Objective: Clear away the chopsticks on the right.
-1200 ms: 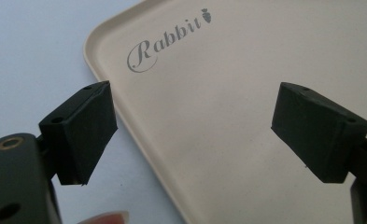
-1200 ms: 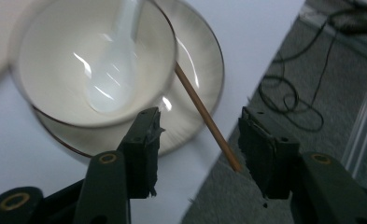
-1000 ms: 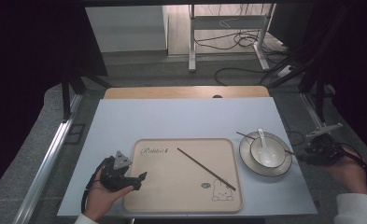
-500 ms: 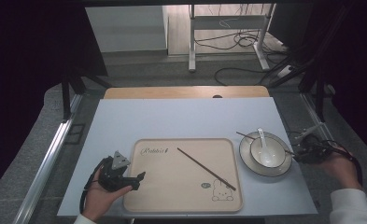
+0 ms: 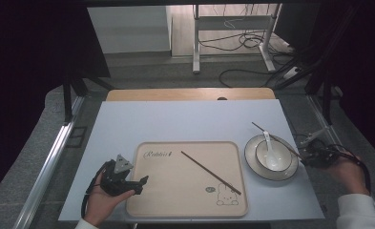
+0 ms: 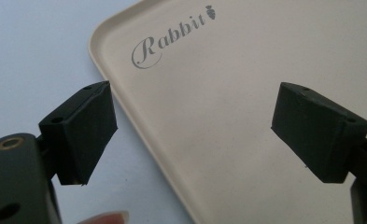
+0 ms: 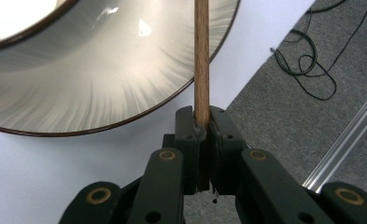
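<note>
On the pale blue table (image 5: pixel 175 119) a cream tray (image 5: pixel 175 191) sits near the front edge, printed with the word "Rabbit" at its far left corner and a small rabbit drawing at its near right corner. One dark chopstick (image 5: pixel 211 172) lies diagonally across the tray, running from near the lettering down toward the rabbit drawing. Just to the right of the tray stands a white plate (image 5: pixel 252 164) with a dark rim, a white bowl (image 5: pixel 273 155) set in it, and a white spoon (image 5: pixel 269 145) resting in the bowl with its handle pointing away from the person. A second chopstick (image 5: pixel 276 140) slants over the plate and bowl, its far end reaching past the plate's back rim. At the right edge of the table the right gripper (image 5: pixel 305 158) has that chopstick's near end pinched; in the right gripper view the jaws are pressed together on the wooden stick (image 7: pixel 201 60), which rises straight up from between them across the plate's rim (image 7: pixel 125 116). At the front left, the left hand (image 5: pixel 101 200) holds the left gripper (image 5: pixel 138 182) at the tray's left edge, pointing toward the tray. In the left gripper view its jaws stand wide apart with nothing between them, one over the blue table, the other over the tray (image 6: pixel 228 116), the tray's rim running between the two.
</note>
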